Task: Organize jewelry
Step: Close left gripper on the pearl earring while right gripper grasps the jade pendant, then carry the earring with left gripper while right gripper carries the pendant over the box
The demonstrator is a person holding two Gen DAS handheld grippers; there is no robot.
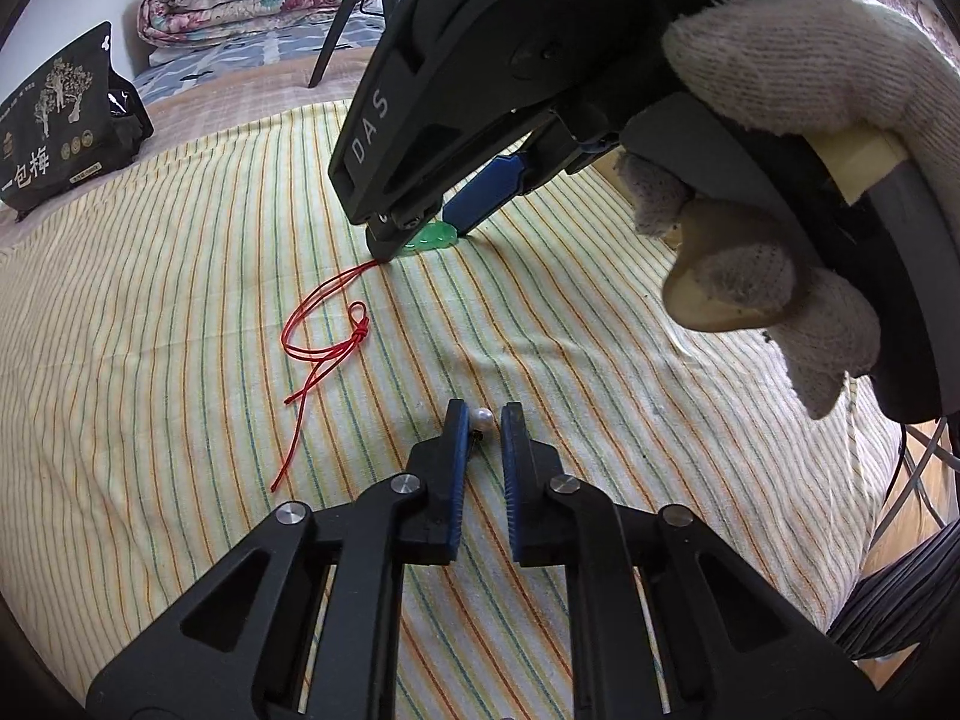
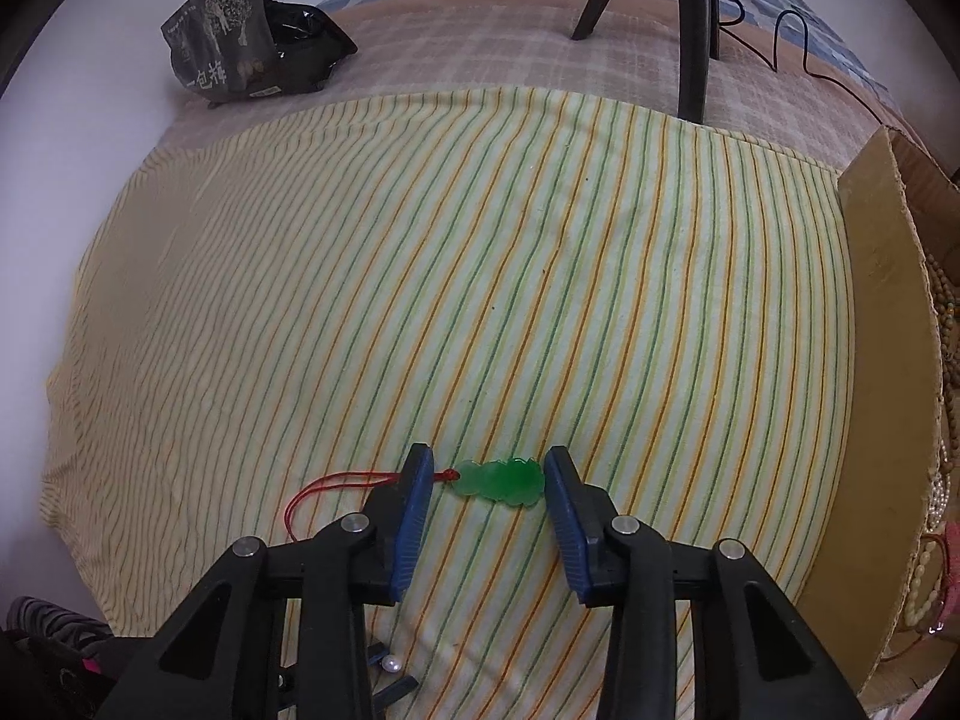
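We are working on the pick-up step, with both pieces of jewelry lying on the striped sheet point(image 2: 480, 240) of the bed and neither one lifted yet. In the left wrist view our left tongs point(image 1: 483, 414) are sitting low in the middle of the frame, drawn narrow about a small pearl point(image 1: 483, 418). It is touching the pad on the left, but we are not able to tell whether the other pad is pressing on it.

In the right wrist view our right tongs point(image 2: 487, 457) are pointing steeply down and standing fairly wide astride the green pendant point(image 2: 501, 483), low in the middle of the frame. The pads are not clamping it. Its red cord point(image 1: 324, 330) is trailing off to the left in loose loops.

Next, we are judging, the right tongs need to close squarely on the pendant's ends. Then the lift has to be slow, so the cord is not snagging on the cloth. The likely destination is the cardboard box point(image 2: 882, 276) at the right edge, where beaded strings are already lying.
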